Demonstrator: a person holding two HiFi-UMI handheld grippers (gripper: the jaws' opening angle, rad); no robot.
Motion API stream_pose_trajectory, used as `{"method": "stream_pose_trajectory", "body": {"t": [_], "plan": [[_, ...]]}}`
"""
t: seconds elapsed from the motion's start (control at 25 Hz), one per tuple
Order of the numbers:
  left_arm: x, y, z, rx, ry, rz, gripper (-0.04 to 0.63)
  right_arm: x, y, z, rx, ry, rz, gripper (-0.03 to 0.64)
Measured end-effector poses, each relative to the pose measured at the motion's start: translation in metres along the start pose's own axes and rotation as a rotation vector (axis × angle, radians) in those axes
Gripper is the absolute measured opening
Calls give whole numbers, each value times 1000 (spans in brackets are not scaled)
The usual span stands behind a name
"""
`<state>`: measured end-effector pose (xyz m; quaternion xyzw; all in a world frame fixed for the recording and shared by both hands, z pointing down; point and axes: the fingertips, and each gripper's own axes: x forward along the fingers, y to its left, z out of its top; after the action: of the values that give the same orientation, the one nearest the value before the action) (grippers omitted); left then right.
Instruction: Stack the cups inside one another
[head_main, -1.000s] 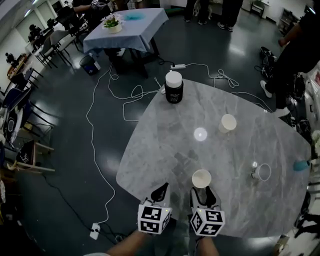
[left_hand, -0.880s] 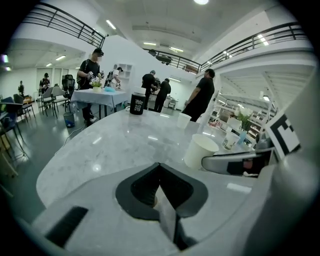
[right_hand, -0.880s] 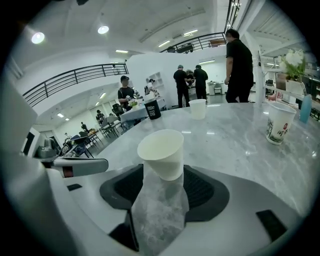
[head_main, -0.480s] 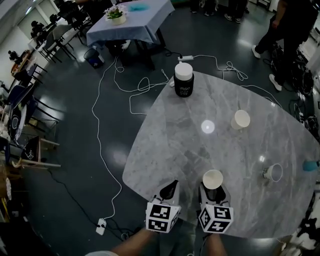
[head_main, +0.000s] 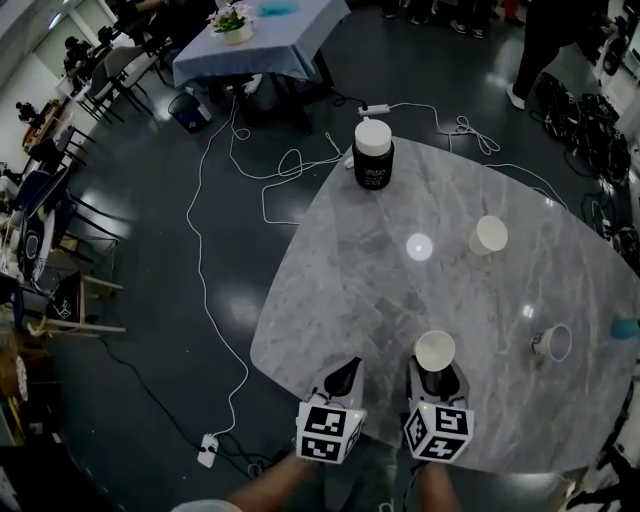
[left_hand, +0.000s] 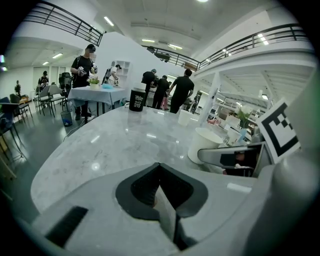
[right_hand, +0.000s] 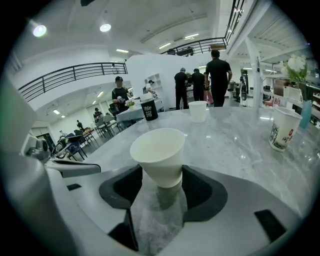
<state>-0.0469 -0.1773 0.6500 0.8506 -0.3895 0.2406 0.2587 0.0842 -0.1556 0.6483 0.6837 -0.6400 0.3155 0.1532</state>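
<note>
At the near edge of the marble table (head_main: 340, 290), the left gripper (head_main: 346, 368) rests with its jaws closed together and nothing between them. Just beside it, the right gripper (head_main: 436, 372) has its jaws wide apart around an upright white cup (head_main: 435, 350). Farther right stand a second cup (head_main: 489, 235) and a third cup (head_main: 552, 342).

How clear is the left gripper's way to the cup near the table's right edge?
Probably not clear. The right gripper and the near cup between its open jaws sit between the left gripper and that right-edge cup, so it would have to cross over them.
</note>
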Motion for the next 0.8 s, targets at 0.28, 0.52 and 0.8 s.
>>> {"method": "stream_pose_trajectory", "body": {"t": [0.28, 0.52, 0.8], "plan": [[2, -7, 10, 11, -7, -18, -6, -8, -3, 10, -1, -27, -11, 224], [2, -31, 22, 34, -23, -57, -6, -27, -16, 22, 11, -58, -35, 224], [-7, -68, 50, 65, -66, -106, -6, -61, -30, 41, 34, -95, -73, 224]]}}
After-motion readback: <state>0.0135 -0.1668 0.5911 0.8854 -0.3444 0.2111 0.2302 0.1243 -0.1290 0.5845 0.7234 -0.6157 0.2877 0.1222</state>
